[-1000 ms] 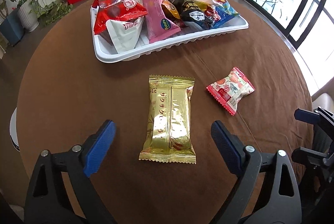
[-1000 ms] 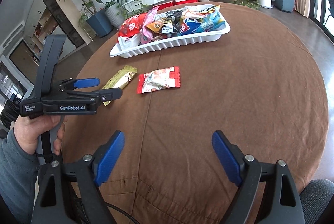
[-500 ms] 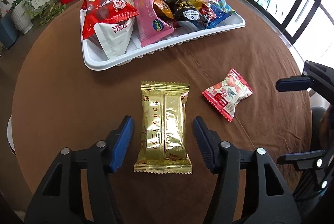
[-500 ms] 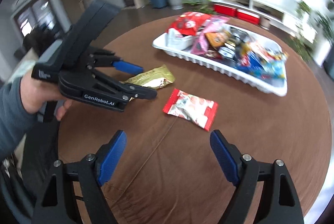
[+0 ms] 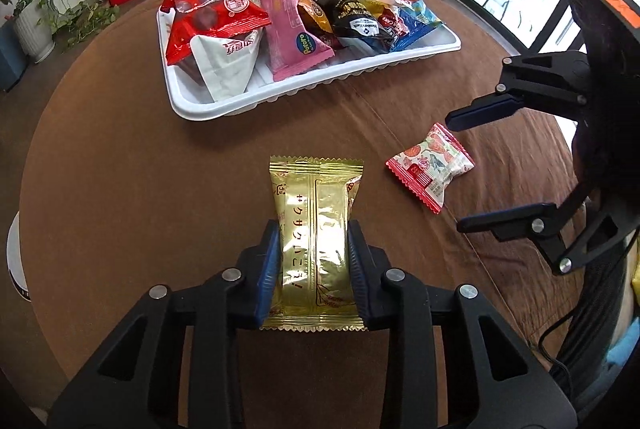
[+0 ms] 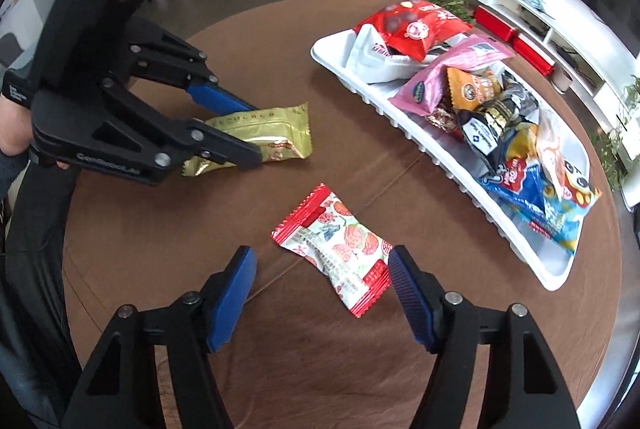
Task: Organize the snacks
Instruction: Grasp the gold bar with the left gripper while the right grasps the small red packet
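Left tool (image 5: 313, 265) since closed in, now clamped on gold snack pack (image 5: 316, 237) lying on brown tabletop (image 5: 120, 189). Right tool (image 6: 322, 293) moved in, fingers apart, straddling red-white snack pack (image 6: 340, 253) on tabletop. White tray (image 5: 320, 81) beyond, heaped with snacks.

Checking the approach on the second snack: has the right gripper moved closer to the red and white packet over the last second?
Yes. The right gripper has closed in on the red and white packet lying on the brown table; its open fingers now flank the packet's near end.
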A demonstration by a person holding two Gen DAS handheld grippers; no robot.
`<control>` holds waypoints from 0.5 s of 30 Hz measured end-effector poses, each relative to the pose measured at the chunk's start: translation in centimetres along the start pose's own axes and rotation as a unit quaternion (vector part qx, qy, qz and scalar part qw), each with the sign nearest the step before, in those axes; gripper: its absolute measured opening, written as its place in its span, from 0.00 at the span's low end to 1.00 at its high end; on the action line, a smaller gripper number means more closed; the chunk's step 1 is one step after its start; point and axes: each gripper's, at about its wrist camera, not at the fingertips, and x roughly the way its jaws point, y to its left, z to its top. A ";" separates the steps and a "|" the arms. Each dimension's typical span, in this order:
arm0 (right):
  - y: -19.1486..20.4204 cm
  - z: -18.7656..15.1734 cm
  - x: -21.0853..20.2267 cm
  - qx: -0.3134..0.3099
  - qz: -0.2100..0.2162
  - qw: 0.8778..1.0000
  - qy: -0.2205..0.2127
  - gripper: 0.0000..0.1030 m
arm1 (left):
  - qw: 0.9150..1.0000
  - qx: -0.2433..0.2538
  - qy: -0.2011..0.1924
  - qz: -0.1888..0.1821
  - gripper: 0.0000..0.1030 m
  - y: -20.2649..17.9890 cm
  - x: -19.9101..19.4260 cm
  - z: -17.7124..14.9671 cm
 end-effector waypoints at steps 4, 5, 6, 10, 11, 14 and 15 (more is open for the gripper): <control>0.0 0.7 0.5 -0.028 0.005 0.999 0.018 0.68 | 1.000 -0.011 -0.004 -0.012 0.29 0.2 -0.7 -1.2; 0.1 0.9 0.7 -0.039 0.006 0.999 0.024 0.68 | 1.000 -0.012 -0.004 -0.014 0.29 0.2 -0.8 -1.5; 0.2 1.1 0.9 -0.046 0.008 0.998 0.029 0.68 | 1.000 -0.014 -0.005 -0.016 0.29 0.2 -0.8 -1.6; 0.4 1.7 1.9 -0.073 0.010 0.995 0.060 0.65 | 0.999 -0.017 -0.008 -0.026 0.29 -0.3 -1.6 -2.7; 0.4 1.9 1.9 -0.073 0.013 0.995 0.062 0.63 | 0.999 -0.018 -0.008 -0.028 0.29 -0.2 -1.6 -2.8; 0.0 2.4 2.1 -0.073 0.021 0.995 0.071 0.59 | 0.999 -0.020 -0.007 -0.032 0.29 -0.3 -1.8 -3.4; 0.0 2.4 2.1 -0.075 0.022 0.994 0.072 0.58 | 0.999 -0.021 -0.007 -0.033 0.29 -0.3 -1.7 -3.5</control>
